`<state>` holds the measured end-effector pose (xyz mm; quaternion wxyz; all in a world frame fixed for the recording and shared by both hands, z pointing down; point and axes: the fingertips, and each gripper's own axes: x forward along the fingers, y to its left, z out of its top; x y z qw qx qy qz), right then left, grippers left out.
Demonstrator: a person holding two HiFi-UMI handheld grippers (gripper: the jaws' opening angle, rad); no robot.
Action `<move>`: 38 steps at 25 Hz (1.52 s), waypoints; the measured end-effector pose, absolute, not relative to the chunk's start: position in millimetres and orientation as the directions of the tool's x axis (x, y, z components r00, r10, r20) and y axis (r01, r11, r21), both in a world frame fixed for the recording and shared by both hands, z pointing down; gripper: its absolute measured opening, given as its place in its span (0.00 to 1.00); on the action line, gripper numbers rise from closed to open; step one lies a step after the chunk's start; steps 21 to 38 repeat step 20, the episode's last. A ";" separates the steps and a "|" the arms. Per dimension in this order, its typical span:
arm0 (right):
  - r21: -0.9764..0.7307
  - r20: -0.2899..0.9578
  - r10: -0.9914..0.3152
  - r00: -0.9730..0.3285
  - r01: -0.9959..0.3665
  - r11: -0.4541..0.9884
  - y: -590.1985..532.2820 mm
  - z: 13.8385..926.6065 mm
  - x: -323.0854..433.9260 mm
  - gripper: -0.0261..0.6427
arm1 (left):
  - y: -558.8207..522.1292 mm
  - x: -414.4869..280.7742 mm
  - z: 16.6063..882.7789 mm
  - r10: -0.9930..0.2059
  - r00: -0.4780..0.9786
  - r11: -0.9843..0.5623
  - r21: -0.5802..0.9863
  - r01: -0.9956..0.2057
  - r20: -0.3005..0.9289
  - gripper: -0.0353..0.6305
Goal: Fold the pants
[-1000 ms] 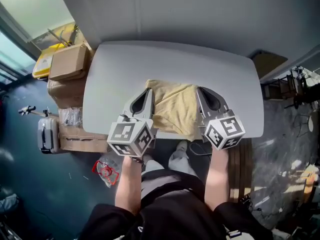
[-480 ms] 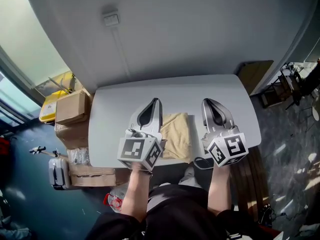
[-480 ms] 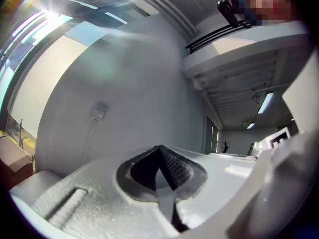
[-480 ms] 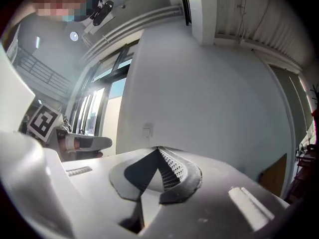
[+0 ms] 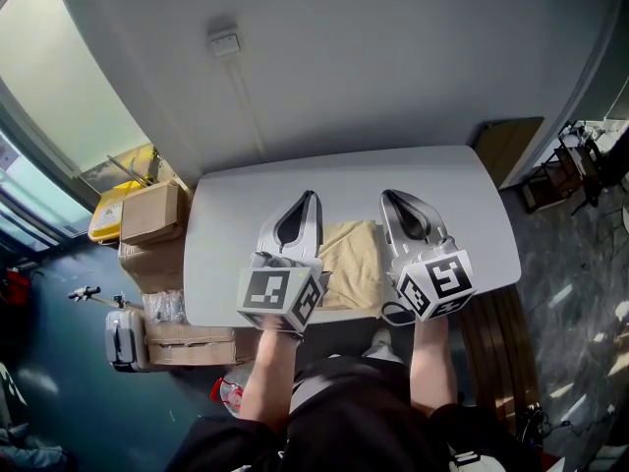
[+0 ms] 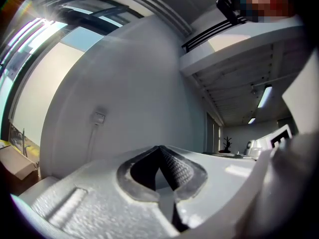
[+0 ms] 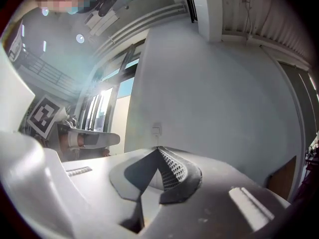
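Observation:
The beige pants point(image 5: 356, 264) lie folded in a small rectangle near the front edge of the grey table point(image 5: 295, 190). Both grippers hover above the table, one on each side of the cloth, pointing toward the wall. My left gripper point(image 5: 310, 197) is shut with nothing in it; in the left gripper view its tips point(image 6: 159, 148) meet in front of the bare wall. My right gripper point(image 5: 388, 195) is shut and empty too, its tips point(image 7: 158, 148) closed against the wall background. The left gripper point(image 7: 92, 139) shows at the left of the right gripper view.
Cardboard boxes point(image 5: 152, 212) and a yellow bin point(image 5: 106, 214) stand on the floor left of the table, with a small suitcase point(image 5: 123, 337) nearer me. A brown board point(image 5: 506, 146) leans at the right. A wall switch point(image 5: 224, 42) sits above the table.
Both grippers have lifted up off the pants and now point level at the wall. The pants stay folded on the table. The head view has tipped up toward the wall.

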<state>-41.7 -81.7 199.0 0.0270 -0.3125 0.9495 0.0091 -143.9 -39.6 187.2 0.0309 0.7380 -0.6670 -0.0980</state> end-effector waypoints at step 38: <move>0.035 -0.079 -0.586 -0.807 -0.589 0.807 -74.4 195.1 -40.9 0.04 | -32.7 -142.7 195.3 -0.992 0.089 -0.104 0.183 -0.977 -0.092 0.06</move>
